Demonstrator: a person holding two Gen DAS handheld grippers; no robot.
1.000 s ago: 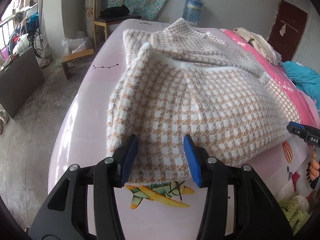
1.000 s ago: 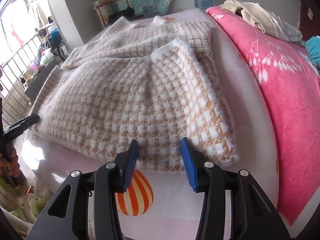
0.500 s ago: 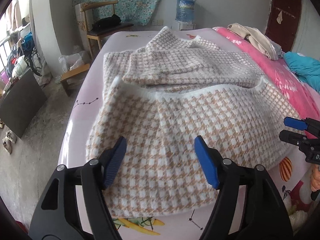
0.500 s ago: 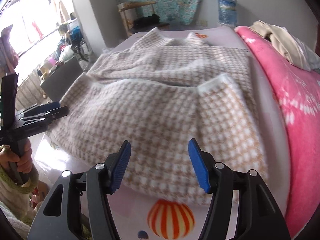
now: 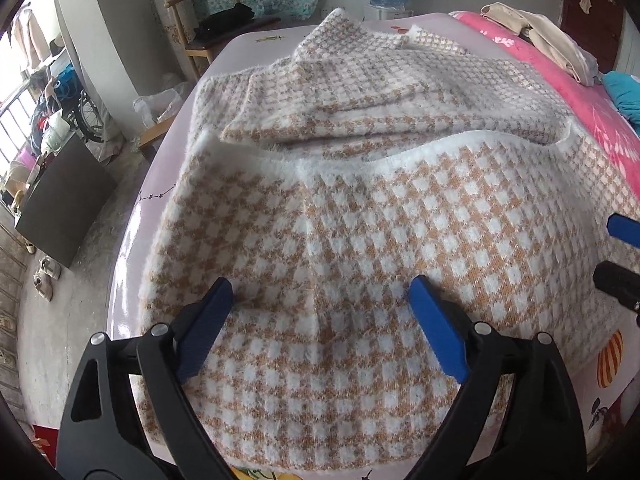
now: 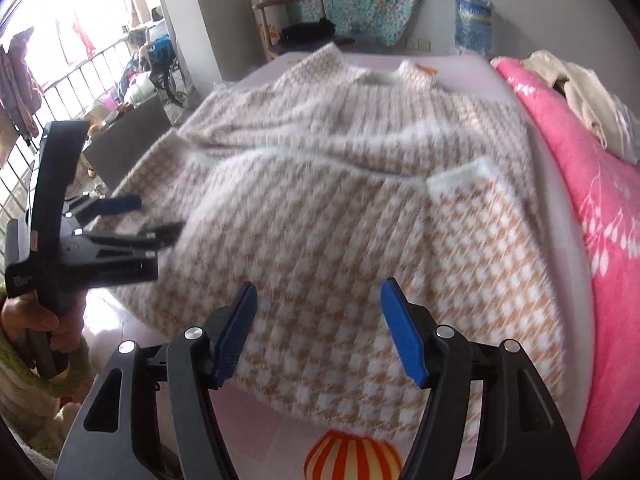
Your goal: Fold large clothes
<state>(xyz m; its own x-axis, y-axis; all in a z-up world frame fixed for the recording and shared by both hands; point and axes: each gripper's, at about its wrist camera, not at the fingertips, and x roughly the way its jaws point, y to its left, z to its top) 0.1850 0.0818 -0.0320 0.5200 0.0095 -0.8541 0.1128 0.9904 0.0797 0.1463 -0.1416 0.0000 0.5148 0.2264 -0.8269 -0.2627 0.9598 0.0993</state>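
Note:
A fluffy tan-and-white checked sweater point(image 5: 360, 208) lies on the bed, its bottom half folded up over the body, white hem across the middle. It also shows in the right wrist view point(image 6: 360, 208). My left gripper point(image 5: 320, 292) is open and empty, its blue pads point(image 5: 204, 328) low over the folded near-left part. My right gripper point(image 6: 318, 296) is open and empty over the near-right part. The right gripper's tips show at the right edge of the left wrist view point(image 5: 622, 252). The left gripper shows in the right wrist view point(image 6: 152, 220).
The bed has a pale pink sheet point(image 5: 160, 168) with cartoon prints and a bright pink blanket point(image 6: 600, 208) on the right. Beige clothes point(image 5: 540, 36) lie at the far right. A wooden chair point(image 5: 208, 24), a water jug point(image 6: 472, 20) and floor clutter stand beyond the bed.
Both grippers opened wider and moved forward over the sweater's near edge. The sweater's bottom half now lies folded up over its body.

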